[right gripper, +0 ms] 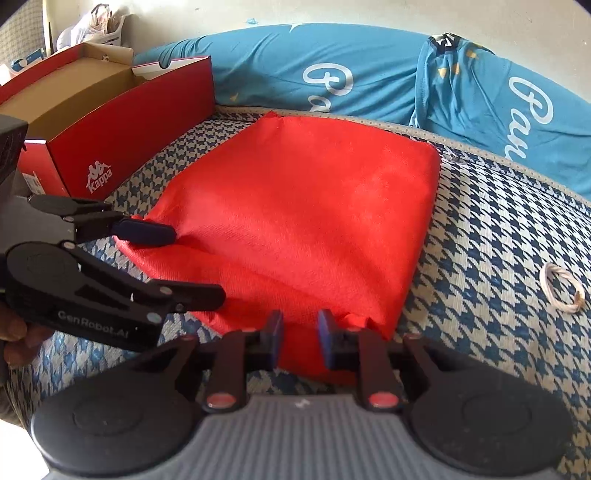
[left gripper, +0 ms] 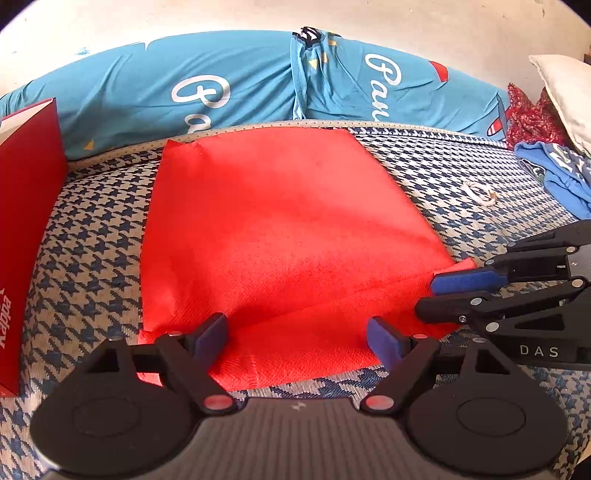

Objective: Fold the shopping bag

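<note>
My left claw [left gripper: 297, 336] stands wide open at the near edge of the red bag [left gripper: 288, 221], its blue pads on either side of a raised crease and not pressing it. My right claw [right gripper: 300, 328] is drawn narrow at the bag's near right corner with red cloth between the pads. I cannot tell whether they actually pinch it, since the corner is rumpled and the pads hide the contact. The bag lies flat on the checked bed cover [left gripper: 92, 240], its far edge reaching the mattress piping below the long blue pillow [left gripper: 147, 85]. Its near edge is cut off behind my own claw in each view. From the left camera the red shoe box [left gripper: 29, 221] is only a sliver of wall at the frame edge. The right camera shows the box [right gripper: 129, 122] open, with its brown inside and white logo, and a pale plastic bag [right gripper: 96, 26] behind it, too small to read. That view also catches part of the hand [right gripper: 14, 332] holding the left claw [right gripper: 197, 264]. Only the left camera shows the heap of blue and red clothes [left gripper: 554, 173] beside a pale cushion [left gripper: 565, 92], and my right claw [left gripper: 428, 297] from the side. A small white loop [right gripper: 561, 291] lies on the cover to the bag's right, clear in the right view and faint in the left.
</note>
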